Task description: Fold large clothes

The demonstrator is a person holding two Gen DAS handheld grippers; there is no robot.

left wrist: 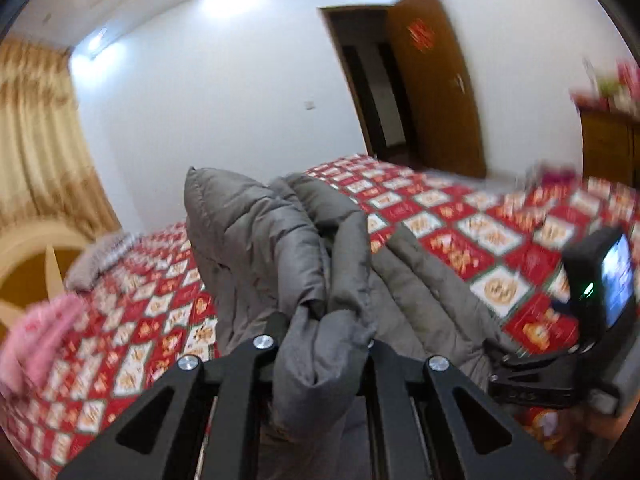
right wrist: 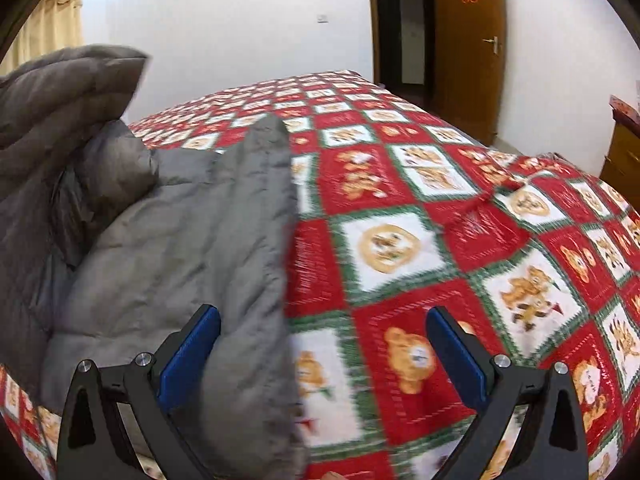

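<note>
While the left gripper [left wrist: 326,320] is clenched on a bunched fold of the grey padded coat [left wrist: 256,236], the cloth bulges up between its two black fingers [left wrist: 256,364] and hides the tips, so the pads themselves cannot be seen. Beyond the grip, the coat rises in thick quilted ridges above the red, white and green patchwork bedspread [left wrist: 460,216]. In the right wrist view the right gripper [right wrist: 322,354] stands released, its blue pads [right wrist: 190,354] wide apart. One edge of the coat [right wrist: 180,240] lies just inside the left-hand pad, perhaps brushing it, while the other pad hangs over bare bedspread [right wrist: 400,240]. A wooden door [right wrist: 468,40] stands open behind the bed.
</note>
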